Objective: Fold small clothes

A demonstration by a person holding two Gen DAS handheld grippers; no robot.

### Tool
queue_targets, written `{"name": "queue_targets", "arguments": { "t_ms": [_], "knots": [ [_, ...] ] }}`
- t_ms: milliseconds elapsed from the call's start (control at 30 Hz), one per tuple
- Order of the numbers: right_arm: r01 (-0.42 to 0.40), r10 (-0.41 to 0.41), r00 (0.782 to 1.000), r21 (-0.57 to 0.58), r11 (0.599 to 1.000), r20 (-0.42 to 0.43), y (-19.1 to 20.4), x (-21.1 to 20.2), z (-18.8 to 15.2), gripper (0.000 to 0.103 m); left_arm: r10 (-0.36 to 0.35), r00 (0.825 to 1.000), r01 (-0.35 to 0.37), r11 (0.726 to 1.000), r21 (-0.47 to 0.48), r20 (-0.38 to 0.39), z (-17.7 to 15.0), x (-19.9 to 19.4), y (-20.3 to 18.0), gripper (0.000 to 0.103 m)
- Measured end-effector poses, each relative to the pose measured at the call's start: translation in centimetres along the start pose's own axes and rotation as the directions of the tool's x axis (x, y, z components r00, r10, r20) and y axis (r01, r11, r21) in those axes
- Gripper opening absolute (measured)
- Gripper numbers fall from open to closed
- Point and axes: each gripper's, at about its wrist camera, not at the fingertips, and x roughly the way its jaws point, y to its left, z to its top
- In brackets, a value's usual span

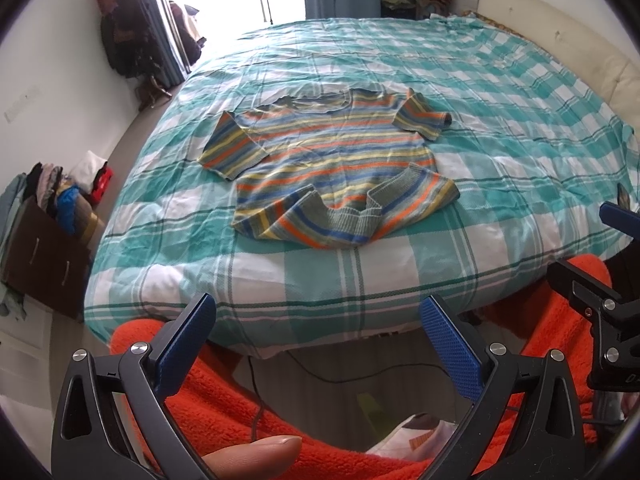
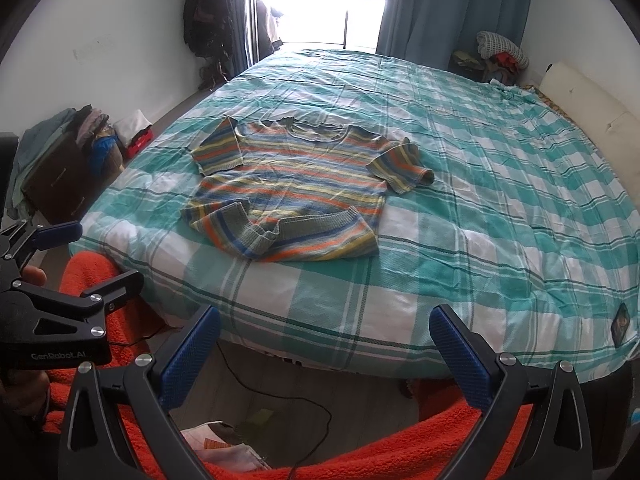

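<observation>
A small striped knit sweater (image 1: pixel 332 156) in orange, blue, yellow and grey lies flat on the bed, its hem folded up along the near edge and both short sleeves spread out. It also shows in the right wrist view (image 2: pixel 296 184). My left gripper (image 1: pixel 318 324) is open and empty, held off the near edge of the bed, well short of the sweater. My right gripper (image 2: pixel 326 332) is open and empty too, also short of the bed edge. The right gripper shows at the right of the left wrist view (image 1: pixel 600 280), and the left gripper at the left of the right wrist view (image 2: pixel 60 264).
The bed has a teal and white checked cover (image 1: pixel 500 128). An orange fleece (image 1: pixel 240 412) covers the person's legs below the grippers. A dark drawer unit (image 1: pixel 44 256) with piled clothes stands left of the bed. A cable (image 2: pixel 280 396) and papers lie on the floor.
</observation>
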Motion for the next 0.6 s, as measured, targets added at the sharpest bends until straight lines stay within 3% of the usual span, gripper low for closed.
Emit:
{"name": "queue_targets", "arguments": {
  "t_ms": [600],
  "knots": [
    [0.054, -0.054, 0.998, -0.013, 0.998, -0.021, 0.12, 0.36, -0.1, 0.103, 0.001, 1.0, -0.001, 1.0, 0.003, -0.003, -0.24, 0.15, -0.17, 0.102]
  ]
}}
